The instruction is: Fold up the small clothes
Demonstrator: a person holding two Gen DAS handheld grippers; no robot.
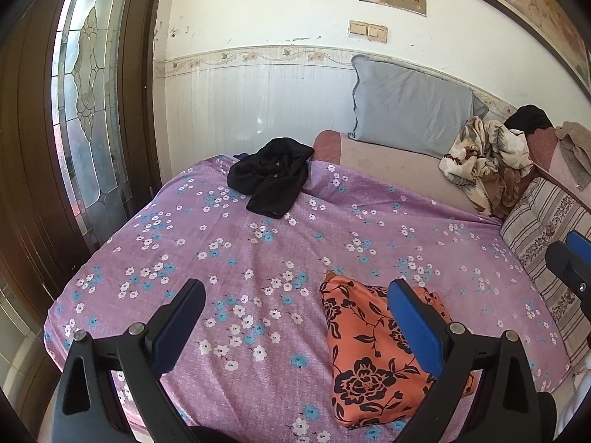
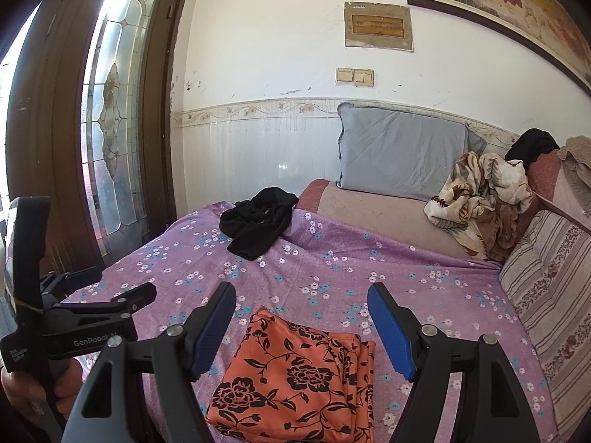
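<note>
A folded orange floral garment (image 2: 291, 373) lies at the near edge of a bed (image 2: 406, 269) spread with a purple flowered sheet, while a crumpled black garment (image 2: 258, 221) sits far back near a grey pillow (image 2: 402, 155). The left tool (image 1: 295, 328) and right tool (image 2: 301, 328) hover above, jaws apart, empty.

This is a room in a home, used for sitting or sleeping. A low couch or bed fills the lower part of the frame, covered with a purple flowered sheet (image 1: 258, 258). A grey pillow (image 1: 410, 110) leans on the wall at upper right, near a crumpled blanket (image 1: 480, 158). At left stands a wooden door with patterned glass (image 1: 88, 110). Light switches (image 1: 368, 31) and a framed picture (image 2: 498, 3) are on the wall.
</note>
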